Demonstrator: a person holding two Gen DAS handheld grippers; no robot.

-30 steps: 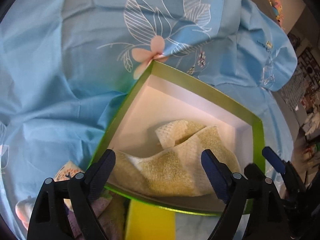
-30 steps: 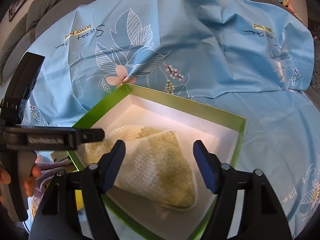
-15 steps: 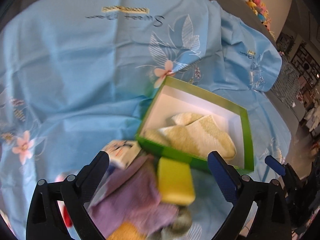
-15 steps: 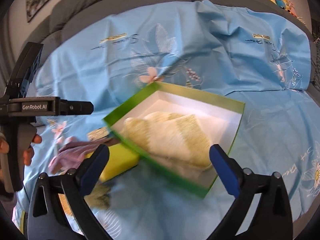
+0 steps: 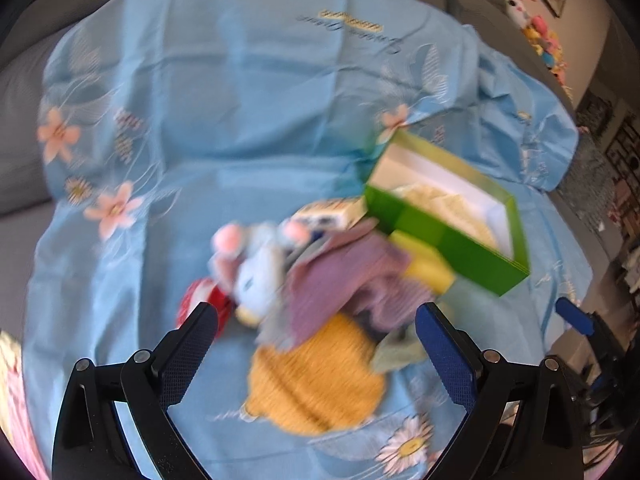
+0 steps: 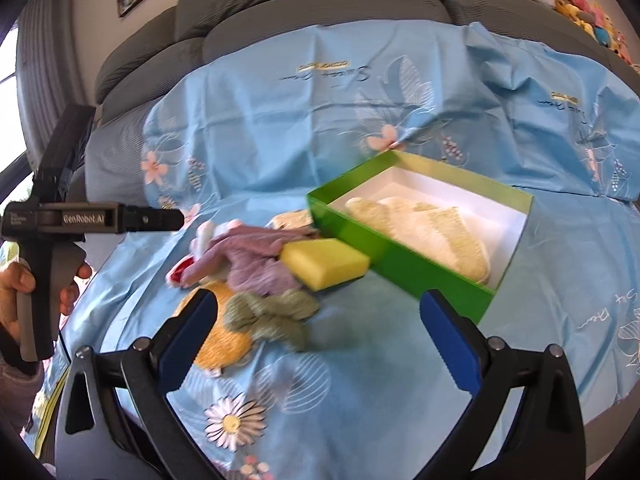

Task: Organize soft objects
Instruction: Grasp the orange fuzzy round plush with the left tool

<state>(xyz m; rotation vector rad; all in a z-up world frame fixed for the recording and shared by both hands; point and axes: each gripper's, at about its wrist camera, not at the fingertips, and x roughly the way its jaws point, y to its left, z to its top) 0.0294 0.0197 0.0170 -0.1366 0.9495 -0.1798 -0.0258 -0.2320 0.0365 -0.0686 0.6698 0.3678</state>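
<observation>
Two grippers up front, both wide apart and holding nothing: left gripper [image 5: 316,344] above the heap, right gripper [image 6: 316,332] a little to the side of it. Just beyond the fingers, a loose pile on the blue sheet [image 6: 280,128]: orange knitted piece [image 5: 316,384] nearest, grey-green yarn bundle [image 6: 266,314] beside it, purple cloth [image 6: 248,258] draped over the middle, yellow sponge [image 6: 324,262] touching the box wall. Behind the purple cloth, a pale blue plush toy [image 5: 256,276] with pink ears, something red and white [image 5: 198,300] at its side, and a small printed carton [image 5: 328,210], all blurred and hard to make out. Farther back, green box [image 6: 400,264] sitting open, white inside, with one cream towel [image 6: 424,228] lying in it. Beyond that only sheet, then grey sofa cushions [image 6: 280,12]. Judged from this: barely started, one soft piece boxed, roughly half a dozen still outside. Next pick likely the yarn or orange piece, being nearest, though not yet settled by either gripper
</observation>
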